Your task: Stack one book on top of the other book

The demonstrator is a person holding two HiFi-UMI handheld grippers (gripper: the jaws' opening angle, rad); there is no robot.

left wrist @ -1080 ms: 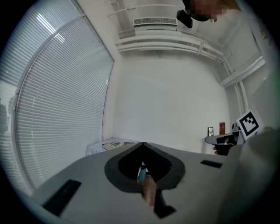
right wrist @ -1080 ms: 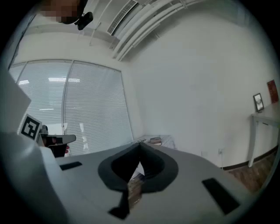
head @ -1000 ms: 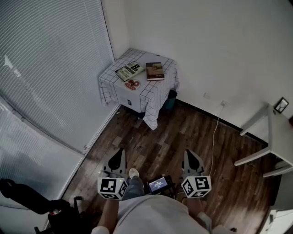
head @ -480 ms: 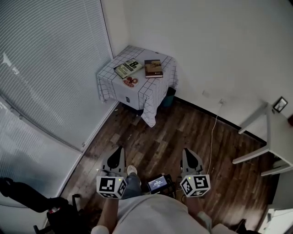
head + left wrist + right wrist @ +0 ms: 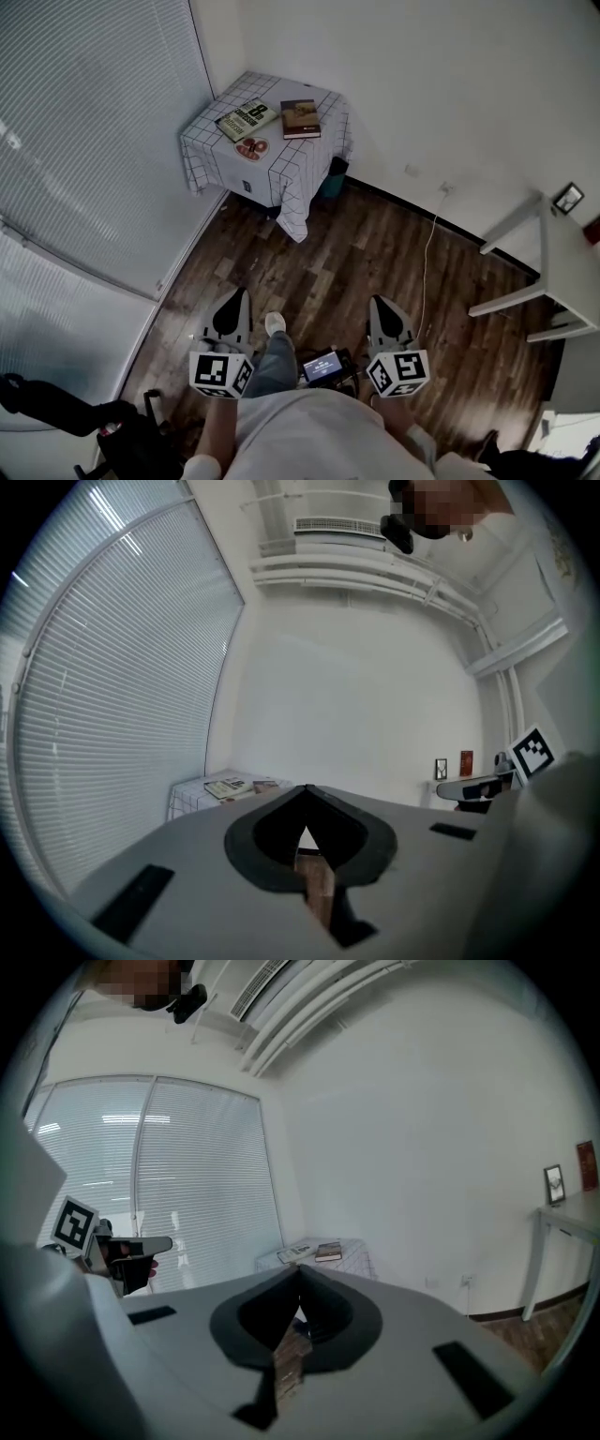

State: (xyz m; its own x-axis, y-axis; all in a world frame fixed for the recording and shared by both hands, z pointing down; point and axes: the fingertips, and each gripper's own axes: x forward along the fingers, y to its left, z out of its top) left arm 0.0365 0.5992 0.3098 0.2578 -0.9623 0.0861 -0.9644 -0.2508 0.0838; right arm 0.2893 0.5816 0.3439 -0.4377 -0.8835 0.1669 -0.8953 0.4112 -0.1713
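Note:
Two books lie side by side on a small table with a checked cloth [image 5: 281, 173] in the far corner: a pale book [image 5: 246, 119] on the left and a brown book [image 5: 300, 118] on the right. Both also show far off in the left gripper view, pale book [image 5: 228, 787] and brown book [image 5: 266, 784], and in the right gripper view, pale book [image 5: 295, 1252] and brown book [image 5: 328, 1252]. My left gripper [image 5: 242, 293] and right gripper [image 5: 377, 302] are held low before the person, far from the table, both shut and empty.
A small red item [image 5: 250, 147] lies by the pale book. A dark bin [image 5: 330, 178] stands beside the table. Window blinds [image 5: 84, 141] run along the left. A white desk [image 5: 548, 272] stands at the right, and a cable [image 5: 427, 253] crosses the wood floor. Dark gear [image 5: 56, 412] sits at lower left.
In the head view the table and books have drifted up and to the left. Both grippers keep their place before the person and stay shut.

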